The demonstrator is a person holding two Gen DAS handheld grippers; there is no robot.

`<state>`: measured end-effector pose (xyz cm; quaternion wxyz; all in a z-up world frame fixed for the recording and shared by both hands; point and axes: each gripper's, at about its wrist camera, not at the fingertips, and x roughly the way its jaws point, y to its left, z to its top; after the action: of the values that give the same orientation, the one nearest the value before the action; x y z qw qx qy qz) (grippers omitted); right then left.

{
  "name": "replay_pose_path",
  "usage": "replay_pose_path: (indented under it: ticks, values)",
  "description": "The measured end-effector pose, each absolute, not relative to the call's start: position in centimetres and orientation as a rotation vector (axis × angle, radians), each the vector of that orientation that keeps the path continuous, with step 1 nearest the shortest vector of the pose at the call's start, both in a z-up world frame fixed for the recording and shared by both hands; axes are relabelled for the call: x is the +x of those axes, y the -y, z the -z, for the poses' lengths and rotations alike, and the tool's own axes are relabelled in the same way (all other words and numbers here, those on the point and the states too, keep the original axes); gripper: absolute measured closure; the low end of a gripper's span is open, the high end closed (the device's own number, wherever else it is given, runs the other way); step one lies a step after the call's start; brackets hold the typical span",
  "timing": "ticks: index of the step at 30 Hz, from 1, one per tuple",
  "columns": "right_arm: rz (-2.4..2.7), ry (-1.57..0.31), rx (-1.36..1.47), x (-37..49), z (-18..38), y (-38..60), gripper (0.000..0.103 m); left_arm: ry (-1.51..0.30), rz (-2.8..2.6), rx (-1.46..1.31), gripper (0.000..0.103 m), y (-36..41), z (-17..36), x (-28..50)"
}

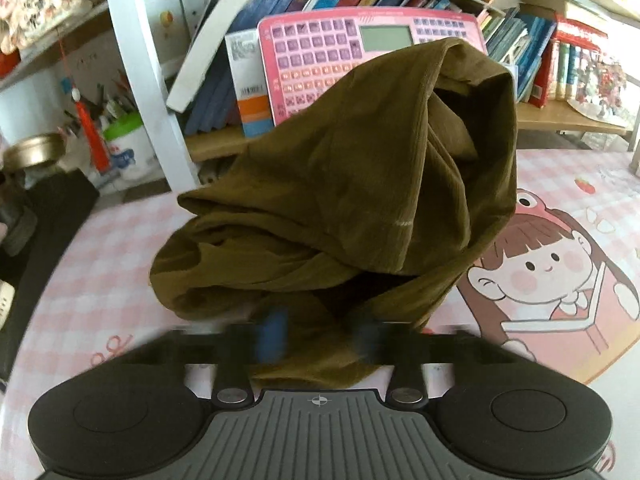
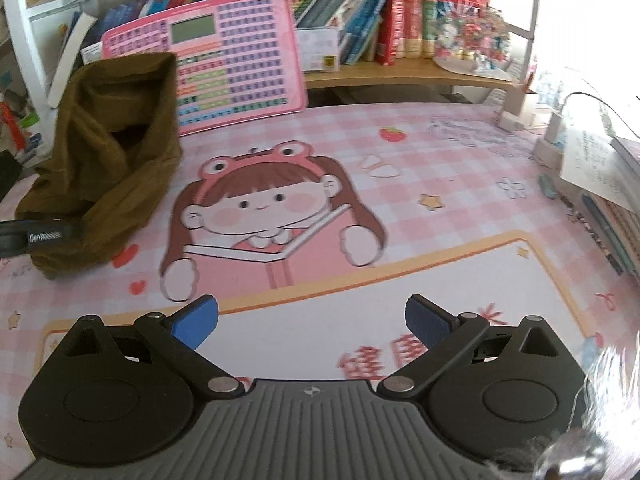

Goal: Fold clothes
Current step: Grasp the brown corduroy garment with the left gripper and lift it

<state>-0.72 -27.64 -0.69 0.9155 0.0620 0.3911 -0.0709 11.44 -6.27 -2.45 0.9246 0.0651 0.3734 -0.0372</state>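
Nearest our left-wrist camera, the left gripper (image 1: 320, 336) shows only as blurred fingers with the olive-brown garment (image 1: 352, 200) bunched between them; we read it as clamped on the cloth's lower edge, the blue pads smeared by motion. The garment rises from there in a crumpled heap, partly lifted, its upper folds standing in front of the pink toy keyboard (image 1: 320, 52) that leans against the books on the shelf (image 1: 560, 116) at the desk's far edge. In the right-wrist view the right gripper (image 2: 312, 320) hovers with its blue fingers (image 2: 196, 322) spread wide and nothing between them, over the pale panel at the near edge of the pink checked desk mat (image 2: 440, 160). From that side the garment sits toward the mat's far left corner, slumped with one open fold gaping upward, and the left gripper's black finger touches its lower left edge. The middle of the mat, with its cartoon girl (image 2: 260, 204), lies bare, leaving open room between the heap and the stacked papers and books (image 2: 600, 184) along the right edge. A white upright of the shelf frame (image 1: 144, 80) stands just beyond the mat's far left corner.
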Motion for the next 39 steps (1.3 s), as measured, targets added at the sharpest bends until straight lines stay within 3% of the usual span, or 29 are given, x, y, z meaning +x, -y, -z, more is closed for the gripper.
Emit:
replay_pose_path:
  ticks: [11,17,19,23,24,27,31,33,35,39]
  values:
    - [-0.076,-0.748,0.242,0.7,-1.2,30.3,0.002,-0.422,0.128,0.163,0.103,8.7,-5.0,2.8]
    - [-0.216,-0.732,0.252,1.9,-2.2,29.3,0.002,-0.576,0.101,0.116,0.103,9.0,-2.3,0.6]
    - [-0.233,-0.75,0.254,2.0,-2.0,29.1,0.002,-0.611,0.099,0.088,0.097,8.4,-1.6,0.3]
    - [-0.229,-0.792,0.259,1.9,-1.3,29.3,0.002,-0.648,0.07,0.099,0.096,7.7,-0.4,1.0]
    - [-0.222,-0.798,0.257,1.8,-1.1,29.5,0.002,-0.657,0.063,0.107,0.095,7.6,-0.1,1.4]
    - [-0.194,-0.811,0.254,1.4,-0.8,30.2,0.002,-0.678,0.035,0.143,0.073,7.9,0.7,2.7]
    - [-0.13,-0.819,0.283,0.7,-0.6,31.6,0.002,-0.69,0.025,0.187,0.063,8.6,1.3,4.5]
    - [-0.088,-0.827,0.308,0.5,-0.3,32.3,0.002,-0.687,0.03,0.211,0.046,8.9,1.4,5.2]
    - [-0.053,-0.84,0.33,0.4,0.0,32.7,0.002,-0.678,0.039,0.239,0.036,9.1,1.6,5.5]
    - [-0.024,-0.852,0.338,0.3,0.3,32.2,0.002,-0.672,0.062,0.281,0.031,9.1,2.1,6.0]
